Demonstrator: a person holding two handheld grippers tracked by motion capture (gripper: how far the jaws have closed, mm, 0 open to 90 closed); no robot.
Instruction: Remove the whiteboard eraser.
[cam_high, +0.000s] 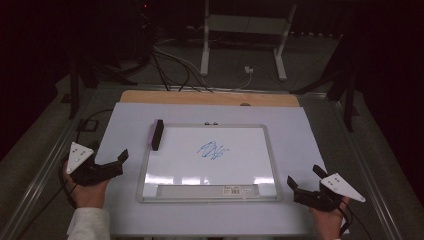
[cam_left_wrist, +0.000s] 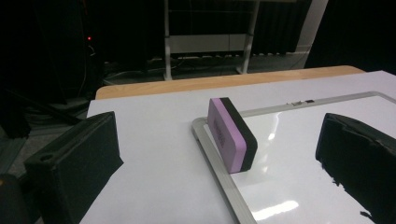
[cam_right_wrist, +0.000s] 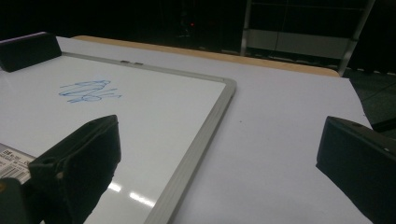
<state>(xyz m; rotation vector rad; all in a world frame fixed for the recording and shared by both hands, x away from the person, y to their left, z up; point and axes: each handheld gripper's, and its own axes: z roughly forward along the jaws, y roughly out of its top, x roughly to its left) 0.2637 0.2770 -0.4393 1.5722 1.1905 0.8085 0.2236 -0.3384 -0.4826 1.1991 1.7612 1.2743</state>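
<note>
While both grippers hover with jaws spread and empty, the left gripper sits at the frame's lower left and the right gripper at its lower right. Standing on edge, the eraser rests on the whiteboard frame's upper-left corner, left of the blue scribble at centre.

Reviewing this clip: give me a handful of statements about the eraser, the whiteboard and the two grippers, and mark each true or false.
1. The eraser stands on edge at the far left corner of the whiteboard. True.
2. The left gripper is shut on the eraser. False: its jaws are open and the eraser sits apart, ahead of them.
3. A blue scribble is on the whiteboard. True.
4. The right gripper rests on top of the scribble. False: it is off the board, by the near right corner.
5. The whiteboard is wiped clean. False: the blue scribble is there.
</note>
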